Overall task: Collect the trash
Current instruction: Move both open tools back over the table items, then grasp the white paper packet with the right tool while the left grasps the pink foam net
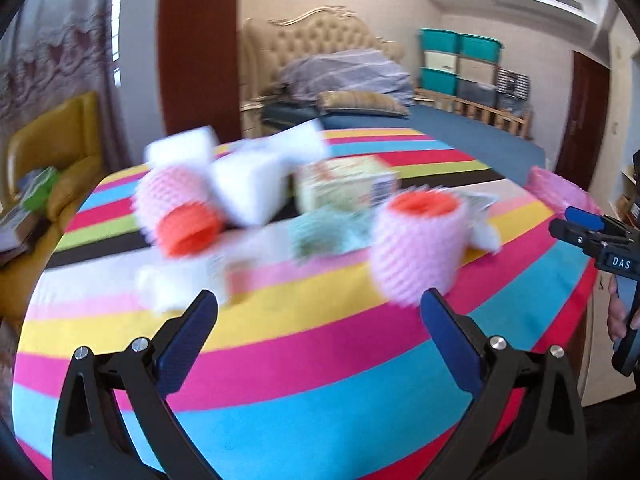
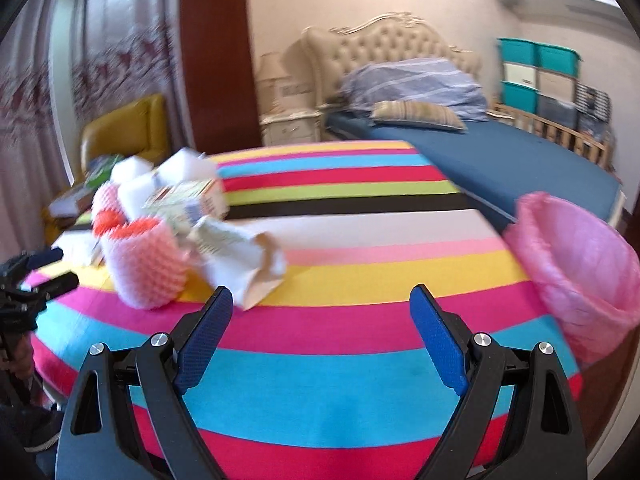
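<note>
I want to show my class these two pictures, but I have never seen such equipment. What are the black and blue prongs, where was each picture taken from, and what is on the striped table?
A person holds a two-finger gripper in each hand, each carrying a forward-looking camera. One picture looks past the left gripper, the other past the right gripper. Both are open and hold nothing. On the striped table lies trash: pink foam nets, white foam blocks, a carton and crumpled paper. A pink-lined bin waits at the table's right edge.

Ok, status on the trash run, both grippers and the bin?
Left gripper open, empty. Right gripper open, empty. Trash pile untouched on striped table; pink-lined bin at its right edge. Nothing blocking.
</note>
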`<state>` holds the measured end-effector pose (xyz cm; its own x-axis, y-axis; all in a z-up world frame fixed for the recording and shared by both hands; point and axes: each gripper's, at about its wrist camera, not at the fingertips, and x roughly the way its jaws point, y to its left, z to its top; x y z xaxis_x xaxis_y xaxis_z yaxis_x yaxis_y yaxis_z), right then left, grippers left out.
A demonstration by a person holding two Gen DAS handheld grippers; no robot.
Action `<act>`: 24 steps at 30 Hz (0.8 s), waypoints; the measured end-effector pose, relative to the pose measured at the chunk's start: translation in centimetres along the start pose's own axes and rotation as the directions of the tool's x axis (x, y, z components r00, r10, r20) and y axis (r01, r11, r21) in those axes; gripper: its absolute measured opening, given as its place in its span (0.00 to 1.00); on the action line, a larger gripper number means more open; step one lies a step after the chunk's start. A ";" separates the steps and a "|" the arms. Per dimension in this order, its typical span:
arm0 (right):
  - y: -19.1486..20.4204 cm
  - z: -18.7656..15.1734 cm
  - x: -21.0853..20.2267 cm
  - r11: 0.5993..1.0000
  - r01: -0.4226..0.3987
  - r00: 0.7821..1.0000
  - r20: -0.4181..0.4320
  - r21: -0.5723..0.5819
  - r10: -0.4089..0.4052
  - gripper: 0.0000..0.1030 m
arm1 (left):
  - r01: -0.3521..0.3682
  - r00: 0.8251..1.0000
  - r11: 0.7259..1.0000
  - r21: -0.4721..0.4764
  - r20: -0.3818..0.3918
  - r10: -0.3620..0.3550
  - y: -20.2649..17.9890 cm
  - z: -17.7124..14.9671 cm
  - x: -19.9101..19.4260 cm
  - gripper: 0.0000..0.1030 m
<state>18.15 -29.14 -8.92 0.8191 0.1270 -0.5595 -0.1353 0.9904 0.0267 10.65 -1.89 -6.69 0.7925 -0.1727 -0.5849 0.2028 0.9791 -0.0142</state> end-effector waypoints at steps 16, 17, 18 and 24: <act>3.8 0.6 4.9 0.987 -0.022 0.986 -0.169 -0.160 -0.005 0.82 | -0.080 0.992 0.993 -0.089 -0.110 0.070 5.9 0.3 1.0 0.95; 3.9 1.0 5.3 0.985 -0.024 0.985 -0.173 -0.168 -0.005 0.82 | -0.065 0.993 0.995 -0.079 -0.104 0.057 5.2 0.2 0.8 0.95; 4.0 1.4 5.6 0.983 -0.031 0.984 -0.178 -0.181 -0.002 0.82 | -0.055 0.994 0.996 -0.069 -0.098 0.048 4.4 0.3 0.8 0.95; 4.8 3.6 8.0 0.971 -0.091 0.978 -0.205 -0.223 0.044 0.82 | 0.031 0.997 0.999 0.009 -0.075 -0.030 0.3 0.6 0.6 0.95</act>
<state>26.03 -23.14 -10.24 0.6806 0.1571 -0.7156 -0.3299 0.9378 -0.1079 11.48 -1.78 -6.57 0.7409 -0.1936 -0.6431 0.2325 0.9723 -0.0248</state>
